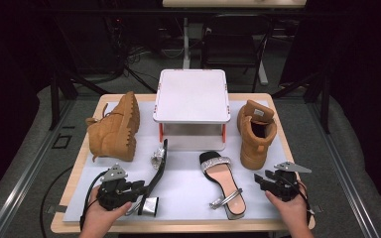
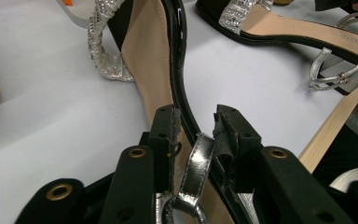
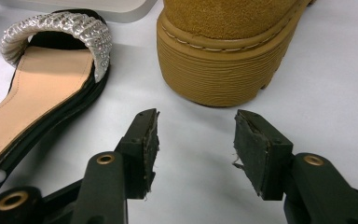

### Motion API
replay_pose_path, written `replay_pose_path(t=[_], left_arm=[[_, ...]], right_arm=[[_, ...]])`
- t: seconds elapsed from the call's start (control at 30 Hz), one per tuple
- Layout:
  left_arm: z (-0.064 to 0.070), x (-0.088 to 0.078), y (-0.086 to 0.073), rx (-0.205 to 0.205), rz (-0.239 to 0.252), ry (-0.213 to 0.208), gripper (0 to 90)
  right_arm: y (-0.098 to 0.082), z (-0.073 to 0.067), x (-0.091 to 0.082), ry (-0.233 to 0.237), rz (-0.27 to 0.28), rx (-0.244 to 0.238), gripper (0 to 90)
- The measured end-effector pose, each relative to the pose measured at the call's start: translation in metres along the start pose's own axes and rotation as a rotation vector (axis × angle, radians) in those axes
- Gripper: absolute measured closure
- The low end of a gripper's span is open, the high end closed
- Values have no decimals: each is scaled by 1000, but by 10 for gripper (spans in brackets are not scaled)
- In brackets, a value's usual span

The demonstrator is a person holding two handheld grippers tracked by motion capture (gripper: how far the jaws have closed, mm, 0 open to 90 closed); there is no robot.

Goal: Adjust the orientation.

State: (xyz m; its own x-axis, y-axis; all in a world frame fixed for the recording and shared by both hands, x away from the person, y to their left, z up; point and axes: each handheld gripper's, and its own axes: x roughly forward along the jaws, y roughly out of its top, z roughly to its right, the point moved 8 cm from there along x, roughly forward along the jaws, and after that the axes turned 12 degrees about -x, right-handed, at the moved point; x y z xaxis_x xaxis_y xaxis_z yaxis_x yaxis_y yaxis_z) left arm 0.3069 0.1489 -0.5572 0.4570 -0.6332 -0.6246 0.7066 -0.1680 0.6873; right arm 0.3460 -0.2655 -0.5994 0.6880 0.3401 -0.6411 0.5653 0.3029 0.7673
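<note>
At the lower left of the high view, the left gripper is seen narrowed around the heel end of a black sandal; in the left gripper view its pads flank the sole edge and silver ankle strap, though whether they press cannot be told. The sandal is tipped on its side, tan insole and glittery silver toe band showing, its long axis running from the gripper up toward the white stand. At lower right, the right gripper is held open and empty.
</note>
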Motion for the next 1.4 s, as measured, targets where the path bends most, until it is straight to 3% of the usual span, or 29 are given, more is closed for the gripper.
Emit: replay_pose_path(t=[0.47, 0.93, 1.07, 1.4], left_arm=[[6, 1, 0, 43, -8, -13, 798], [14, 5, 3, 47, 0, -34, 803], [23, 11, 7, 42, 3, -75, 805], [40, 28, 10, 61, 1, -97, 810]], right_arm=[[0, 0, 0, 2, -1, 4, 492], [-1, 1, 1, 3, -10, 5, 491], [-1, 0, 2, 5, -7, 6, 491], [-1, 0, 2, 7, -7, 10, 491]])
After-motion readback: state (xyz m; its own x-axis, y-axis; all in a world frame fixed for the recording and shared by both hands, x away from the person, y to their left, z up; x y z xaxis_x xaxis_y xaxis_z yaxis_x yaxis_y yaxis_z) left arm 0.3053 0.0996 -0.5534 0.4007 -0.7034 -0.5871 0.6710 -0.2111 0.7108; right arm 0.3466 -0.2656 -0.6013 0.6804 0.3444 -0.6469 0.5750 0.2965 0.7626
